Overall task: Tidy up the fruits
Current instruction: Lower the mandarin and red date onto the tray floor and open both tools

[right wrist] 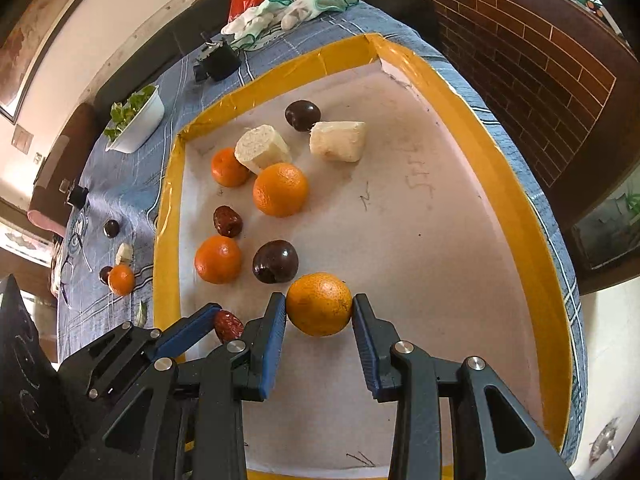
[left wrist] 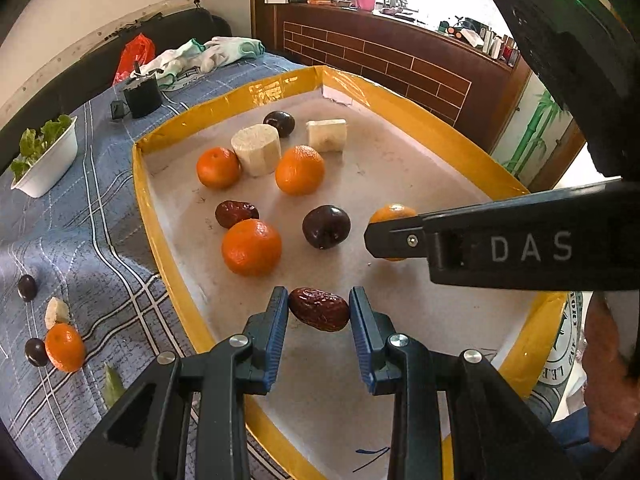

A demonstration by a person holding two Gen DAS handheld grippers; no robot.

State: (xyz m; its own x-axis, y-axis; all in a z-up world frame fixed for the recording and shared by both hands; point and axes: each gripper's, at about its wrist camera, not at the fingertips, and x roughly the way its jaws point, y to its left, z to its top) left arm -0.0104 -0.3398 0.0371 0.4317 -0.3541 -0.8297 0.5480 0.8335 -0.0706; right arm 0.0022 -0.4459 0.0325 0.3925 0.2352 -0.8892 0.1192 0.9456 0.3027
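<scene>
A white tray with a yellow rim holds several oranges, dark plums, red dates and two white banana pieces. My left gripper is shut on a red date at the tray's near edge; the date also shows in the right wrist view. My right gripper is shut on an orange, its fingers touching both sides. In the left wrist view that orange is half hidden behind a right finger.
On the blue checked cloth left of the tray lie an orange, two plums, a banana piece and a leaf. A white bowl of greens, a black box, gloves and a red bag sit farther back.
</scene>
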